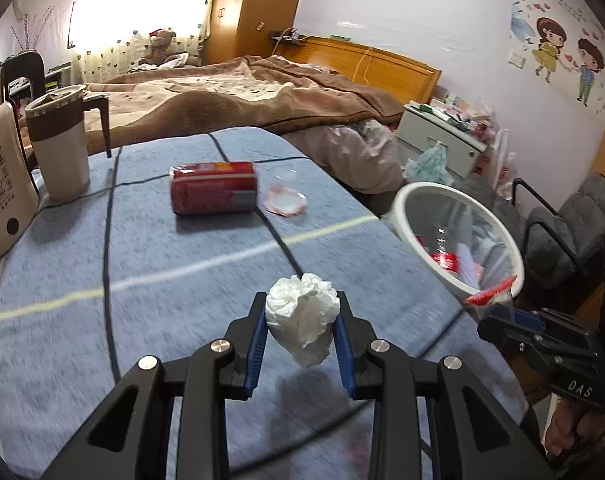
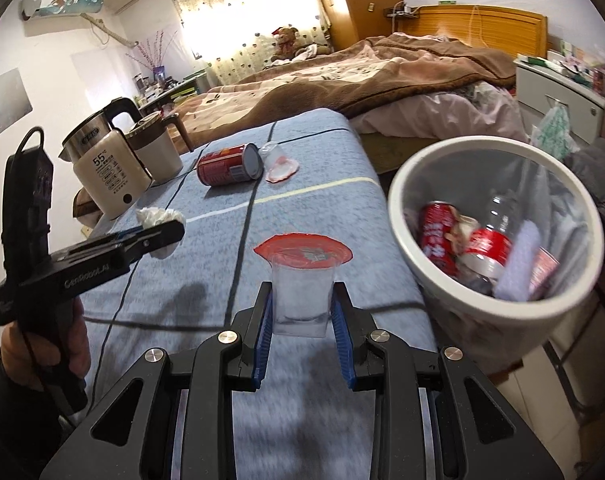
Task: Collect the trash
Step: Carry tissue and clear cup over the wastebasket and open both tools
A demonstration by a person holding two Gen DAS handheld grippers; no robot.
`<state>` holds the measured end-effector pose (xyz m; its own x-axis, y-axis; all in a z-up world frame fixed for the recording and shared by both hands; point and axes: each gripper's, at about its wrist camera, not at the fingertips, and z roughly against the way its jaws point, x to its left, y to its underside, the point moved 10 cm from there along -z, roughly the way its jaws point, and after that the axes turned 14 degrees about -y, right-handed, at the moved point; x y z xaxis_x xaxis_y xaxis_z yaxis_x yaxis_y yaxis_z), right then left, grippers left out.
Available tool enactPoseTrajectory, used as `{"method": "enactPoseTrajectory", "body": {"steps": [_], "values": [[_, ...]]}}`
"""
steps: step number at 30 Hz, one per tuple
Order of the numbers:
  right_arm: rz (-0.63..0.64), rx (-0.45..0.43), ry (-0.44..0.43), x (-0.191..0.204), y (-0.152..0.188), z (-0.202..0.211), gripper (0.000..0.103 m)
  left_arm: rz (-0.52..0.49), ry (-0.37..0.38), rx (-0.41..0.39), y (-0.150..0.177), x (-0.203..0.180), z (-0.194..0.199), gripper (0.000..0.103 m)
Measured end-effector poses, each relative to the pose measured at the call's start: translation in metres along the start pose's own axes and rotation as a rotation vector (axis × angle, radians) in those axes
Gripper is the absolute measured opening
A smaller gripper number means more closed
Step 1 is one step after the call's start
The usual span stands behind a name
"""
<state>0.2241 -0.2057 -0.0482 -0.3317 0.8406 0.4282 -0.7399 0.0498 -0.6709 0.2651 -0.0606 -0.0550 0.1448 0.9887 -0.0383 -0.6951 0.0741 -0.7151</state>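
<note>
The bench, draped in a blue-grey cloth, carried the trash not yet collected, and the white bin stood just beside its right edge, already holding cans and a bottle. To do this step well, I judged, each load should be carried fully over the bin's rim before the grip is let go, the jelly cup first since it was nearer, so nothing drops onto the floor.

A red can lay on its side at the far end of the bench, its long axis running across the left wrist view and its open end toward the peeled lid film just beside it.

The right tongs pinched a clear jelly cup by its side walls; the cup stood upright, its long axis vertical, its mouth up with the red lid half peeled. It hung above the bench, near the bin.

The left tongs were pressed on a crumpled white tissue, a rough ball with no clear axis, held off the cloth and farther from the bin.
</note>
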Motion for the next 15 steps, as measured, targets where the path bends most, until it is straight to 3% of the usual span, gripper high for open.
{"method": "enactPoseTrajectory", "body": {"steps": [15], "values": [[-0.029, -0.050, 0.051, -0.013, 0.016, 0.055, 0.029, -0.050, 0.084, -0.033, 0.016, -0.055, 0.042, 0.032]]}}
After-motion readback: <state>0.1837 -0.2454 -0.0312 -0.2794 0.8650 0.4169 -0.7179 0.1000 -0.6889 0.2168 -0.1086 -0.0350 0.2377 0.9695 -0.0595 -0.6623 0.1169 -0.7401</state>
